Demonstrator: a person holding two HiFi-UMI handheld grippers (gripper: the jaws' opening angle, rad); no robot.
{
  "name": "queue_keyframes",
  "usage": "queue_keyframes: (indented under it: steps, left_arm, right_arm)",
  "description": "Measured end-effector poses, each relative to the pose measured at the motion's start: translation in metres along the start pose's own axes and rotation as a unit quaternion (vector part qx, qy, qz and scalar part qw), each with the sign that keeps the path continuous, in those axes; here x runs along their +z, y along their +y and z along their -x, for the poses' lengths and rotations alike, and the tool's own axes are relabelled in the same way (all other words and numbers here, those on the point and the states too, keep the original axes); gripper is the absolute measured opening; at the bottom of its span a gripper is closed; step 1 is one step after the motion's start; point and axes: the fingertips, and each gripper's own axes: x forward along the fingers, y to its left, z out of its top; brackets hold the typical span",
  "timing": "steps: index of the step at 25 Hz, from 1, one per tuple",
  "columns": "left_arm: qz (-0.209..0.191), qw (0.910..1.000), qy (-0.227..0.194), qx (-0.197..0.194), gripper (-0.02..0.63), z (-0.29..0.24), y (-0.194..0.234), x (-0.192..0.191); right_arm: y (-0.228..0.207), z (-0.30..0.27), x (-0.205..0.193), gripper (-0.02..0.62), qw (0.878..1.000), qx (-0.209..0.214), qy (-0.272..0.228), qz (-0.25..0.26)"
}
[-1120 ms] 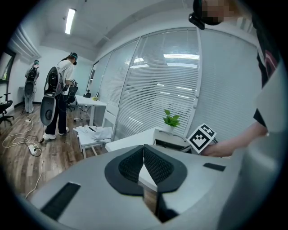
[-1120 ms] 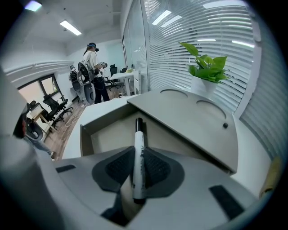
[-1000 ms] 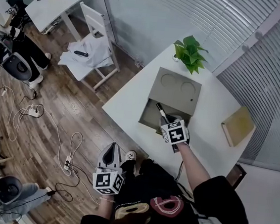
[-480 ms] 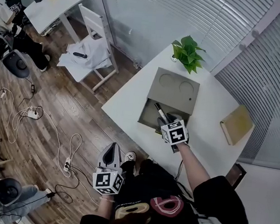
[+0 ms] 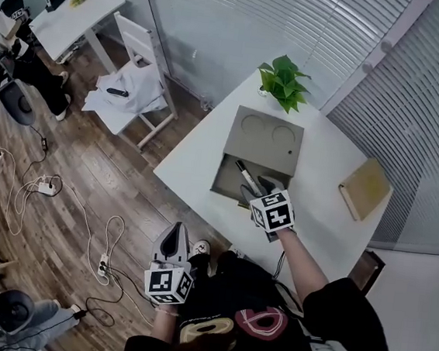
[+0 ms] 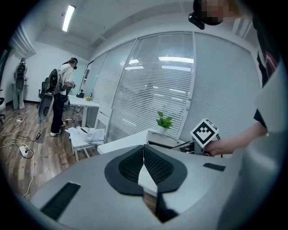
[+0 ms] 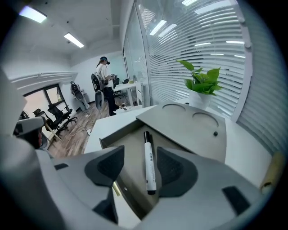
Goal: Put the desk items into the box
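Marker (image 7: 149,161) lies flat in the open part of the grey box (image 5: 257,155), untouched between the jaws of the right gripper (image 7: 140,167), which have just been opening. Left gripper (image 6: 144,164) is clenched on nothing. Only the head view shows the tan book (image 5: 365,188) whole, well apart from the box.
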Motion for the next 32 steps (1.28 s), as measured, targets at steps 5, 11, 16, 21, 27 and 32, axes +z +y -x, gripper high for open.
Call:
queue_keyframes:
  steps: [5, 11, 16, 21, 27, 32]
  left_arm:
    - [-0.006, 0.9996, -0.004, -0.027, 0.018, -0.005, -0.009, 0.002]
    - [-0.015, 0.9973, -0.002, -0.072, 0.017, -0.012, -0.026, 0.003]
    - [-0.023, 0.9937, 0.002, -0.11, 0.018, -0.015, -0.041, 0.003]
    - [-0.033, 0.9891, 0.008, -0.143, 0.018, -0.02, -0.056, 0.004]
    - [-0.047, 0.9816, 0.015, -0.185, 0.017, -0.023, -0.076, 0.004]
    - [-0.056, 0.9759, 0.02, -0.21, 0.017, -0.025, -0.088, 0.003]
  right_arm:
    - [0.001, 0.021, 0.007, 0.235, 0.999, -0.015, -0.04, -0.008]
    - [0.004, 0.05, 0.003, 0.235, 0.995, -0.047, -0.078, -0.032]
    - [0.01, 0.069, -0.012, 0.235, 0.993, -0.049, -0.091, -0.06]
    - [0.007, 0.092, -0.024, 0.233, 0.986, -0.08, -0.116, -0.084]
    - [0.004, 0.118, -0.037, 0.214, 0.975, -0.123, -0.144, -0.115]
    - [0.011, 0.129, -0.05, 0.199, 0.972, -0.121, -0.15, -0.133]
